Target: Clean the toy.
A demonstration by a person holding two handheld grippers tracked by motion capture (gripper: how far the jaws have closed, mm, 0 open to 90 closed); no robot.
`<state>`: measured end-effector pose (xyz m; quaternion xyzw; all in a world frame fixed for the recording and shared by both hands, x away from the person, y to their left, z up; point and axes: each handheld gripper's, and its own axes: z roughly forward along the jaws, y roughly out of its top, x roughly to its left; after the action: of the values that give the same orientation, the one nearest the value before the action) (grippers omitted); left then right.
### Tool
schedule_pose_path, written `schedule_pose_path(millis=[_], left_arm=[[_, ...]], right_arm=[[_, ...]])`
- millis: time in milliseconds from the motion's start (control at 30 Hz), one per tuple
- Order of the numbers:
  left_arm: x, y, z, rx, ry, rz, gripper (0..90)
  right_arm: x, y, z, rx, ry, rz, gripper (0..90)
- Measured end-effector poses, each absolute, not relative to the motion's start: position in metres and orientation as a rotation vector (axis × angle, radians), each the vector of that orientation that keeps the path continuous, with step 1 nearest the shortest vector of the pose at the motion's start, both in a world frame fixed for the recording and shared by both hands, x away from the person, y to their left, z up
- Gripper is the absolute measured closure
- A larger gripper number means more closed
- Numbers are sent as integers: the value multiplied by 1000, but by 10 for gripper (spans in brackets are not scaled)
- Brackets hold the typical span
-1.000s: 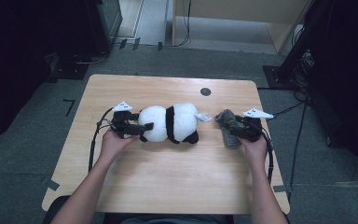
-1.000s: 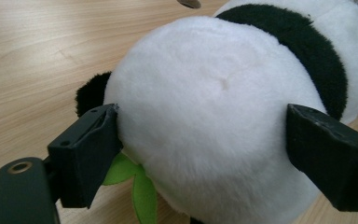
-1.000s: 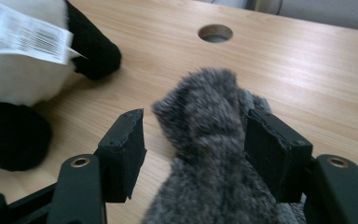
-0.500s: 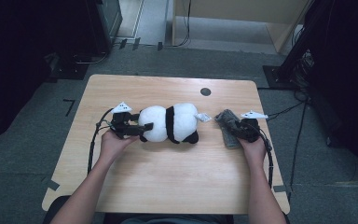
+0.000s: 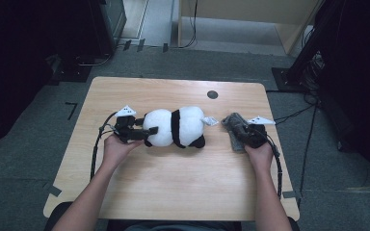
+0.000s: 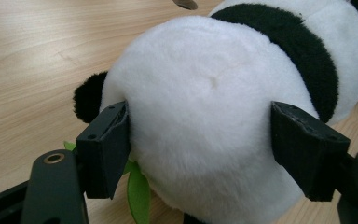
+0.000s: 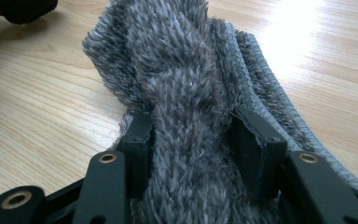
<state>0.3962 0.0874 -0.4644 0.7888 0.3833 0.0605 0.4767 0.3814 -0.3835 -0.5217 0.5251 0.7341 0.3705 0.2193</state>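
At centre frame on the counter (image 5: 173, 192) lies the panda (image 5: 176, 127); the left tongs (image 5: 142, 132), just closing, clasp its white end. Right of it, the right tongs (image 5: 238, 132) clench the grey cloth (image 5: 232, 122).

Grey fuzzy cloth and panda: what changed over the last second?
The right gripper sank onto the grey cloth and its jaws closed on a fold of it. The left gripper has just been closing its jaws around the panda, pads at its sides. Panda, cloth and table stayed put.
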Motion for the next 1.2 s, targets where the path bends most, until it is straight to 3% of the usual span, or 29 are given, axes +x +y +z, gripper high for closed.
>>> schedule_pose_path(millis=[100,200,267,1200], left_arm=[[396,87,-464,1929,937,148,254],[395,87,-464,1931,937,154,260],[395,87,-464,1930,939,158,260],[391,85,-464,1922,951,177,297]], right_arm=[[381,-383,-522,1450,2018,1007,601],[380,-384,-519,1492,1992,1009,743],[379,-385,-514,1498,1991,1004,765],[390,-307,-384,1237,2125,1131,765]])
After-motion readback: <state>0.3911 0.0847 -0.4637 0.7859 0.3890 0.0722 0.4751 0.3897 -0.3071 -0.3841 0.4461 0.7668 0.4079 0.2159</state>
